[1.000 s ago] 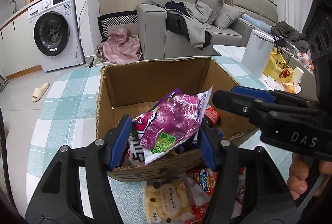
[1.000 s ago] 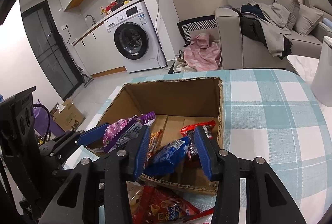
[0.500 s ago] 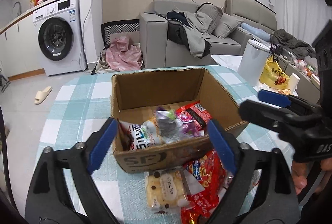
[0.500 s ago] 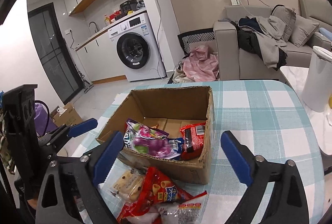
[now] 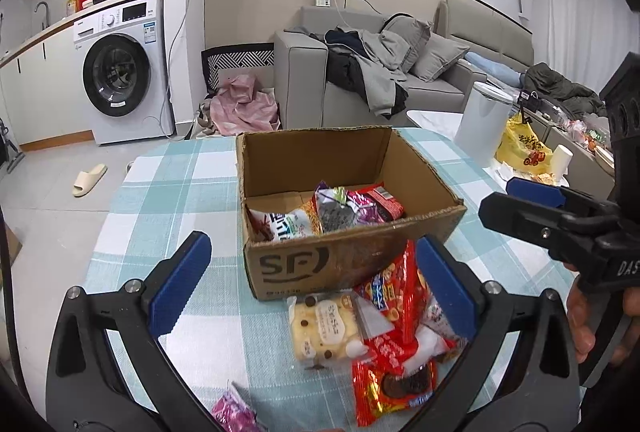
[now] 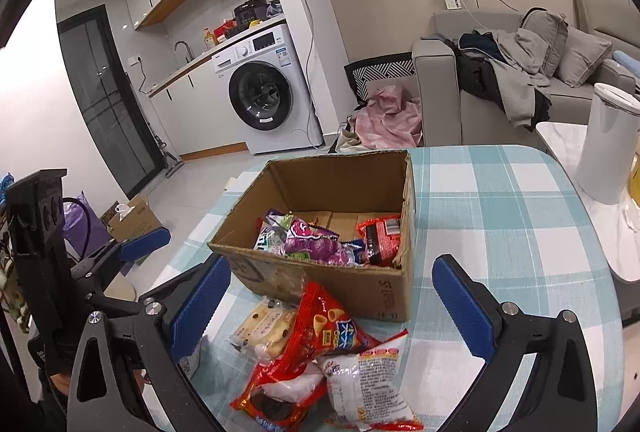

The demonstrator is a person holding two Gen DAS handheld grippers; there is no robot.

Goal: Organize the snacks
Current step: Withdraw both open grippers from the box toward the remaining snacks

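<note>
An open cardboard box [image 5: 280, 272] [image 6: 384, 296] stands on the checked tablecloth and holds several snack packs, among them a purple bag [image 5: 344, 210] [image 6: 308, 240] and a red pack [image 6: 380, 232]. In front of the box lies a pile of loose snacks: a yellow cookie pack [image 5: 324, 324] [image 6: 264, 328], a red chip bag [image 5: 396, 296] [image 6: 328, 328], a white pack [image 6: 368, 388]. My left gripper [image 5: 312, 284] is open and empty above the pile. My right gripper [image 6: 332, 308] is open and empty, also above the pile.
A pink pack [image 5: 232, 410] lies at the table's near edge. A white bin [image 6: 604, 148] and a yellow bag [image 5: 522, 148] stand to the right of the table. A sofa [image 5: 360, 72] and a washing machine [image 5: 120, 72] are behind.
Both grippers opened, dropping the purple bag and a blue pack into the box, then pulled back toward me and now hang over the loose pile.
</note>
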